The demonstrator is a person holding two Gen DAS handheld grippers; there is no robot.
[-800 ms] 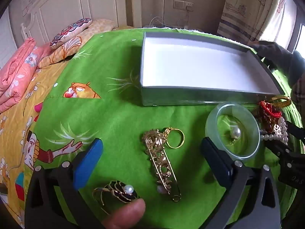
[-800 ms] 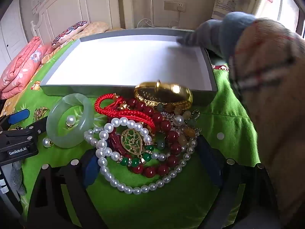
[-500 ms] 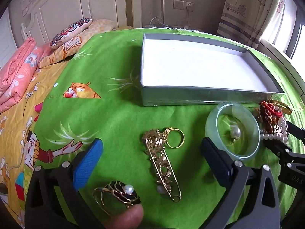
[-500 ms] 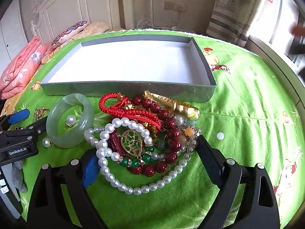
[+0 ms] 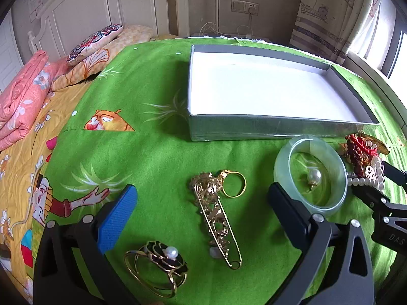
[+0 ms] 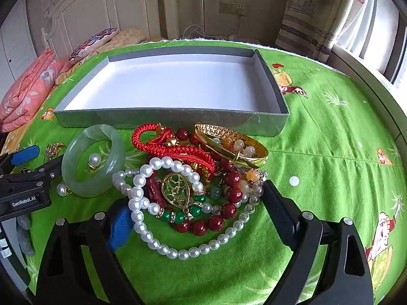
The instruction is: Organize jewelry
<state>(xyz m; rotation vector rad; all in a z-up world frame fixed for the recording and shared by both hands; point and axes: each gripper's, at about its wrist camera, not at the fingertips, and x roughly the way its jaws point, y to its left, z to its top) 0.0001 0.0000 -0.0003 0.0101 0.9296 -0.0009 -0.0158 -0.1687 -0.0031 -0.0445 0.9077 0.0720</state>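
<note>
Jaws apart around jewelry pile (image 6: pixel 193 178)

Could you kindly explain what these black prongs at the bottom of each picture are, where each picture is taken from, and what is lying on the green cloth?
There is no robot: a person holds one two-finger gripper in each hand, and a fisheye camera on each looks forward along its fingers. The prongs are those fingers.

The left wrist view shows the left gripper open over a gold brooch pin, a gold ring and a black flower ring. The right wrist view shows the right gripper open around a heap of pearl strand, red beads and a gold bangle. Between them lies a jade bangle. Behind is the grey box, with nothing in it. Neither gripper holds anything.
</note>
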